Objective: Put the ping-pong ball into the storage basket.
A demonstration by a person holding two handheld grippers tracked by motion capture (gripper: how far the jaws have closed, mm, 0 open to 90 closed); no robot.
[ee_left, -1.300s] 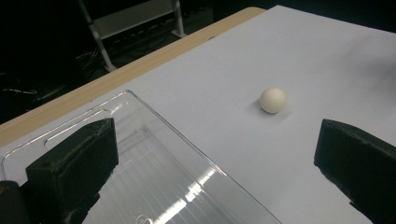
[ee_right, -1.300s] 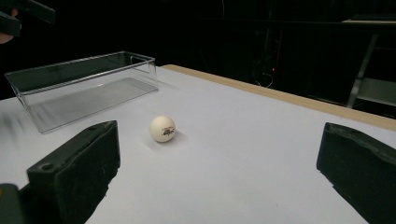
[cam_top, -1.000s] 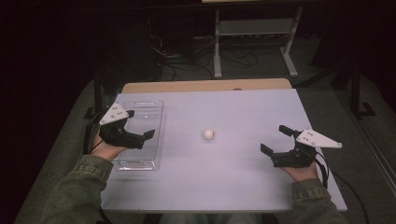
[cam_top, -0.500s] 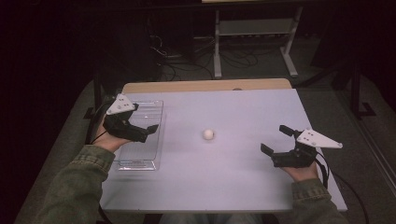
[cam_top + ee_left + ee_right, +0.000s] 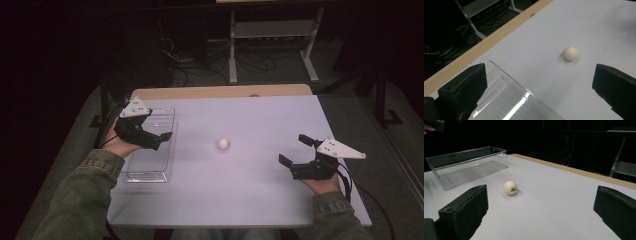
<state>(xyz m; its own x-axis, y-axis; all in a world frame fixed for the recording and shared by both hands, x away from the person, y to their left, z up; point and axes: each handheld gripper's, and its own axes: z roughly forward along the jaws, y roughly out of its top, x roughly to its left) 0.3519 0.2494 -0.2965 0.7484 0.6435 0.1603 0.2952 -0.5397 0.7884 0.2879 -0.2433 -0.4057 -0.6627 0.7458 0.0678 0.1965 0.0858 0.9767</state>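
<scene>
- Tabletop, pale and bare but for two items, gives both hands free room to work.
- Clear plastic bin sits along the table's left edge, open side up, likely the place the ball is meant to go.
- Left gripper hovers over the bin with jaws spread wide and empty, pointed toward the ball.
- Right gripper rests low near the right edge, jaws likewise wide apart, nothing between them, facing the ball.
- White ball lies alone mid-table, between the grippers, apart from the bin.
</scene>
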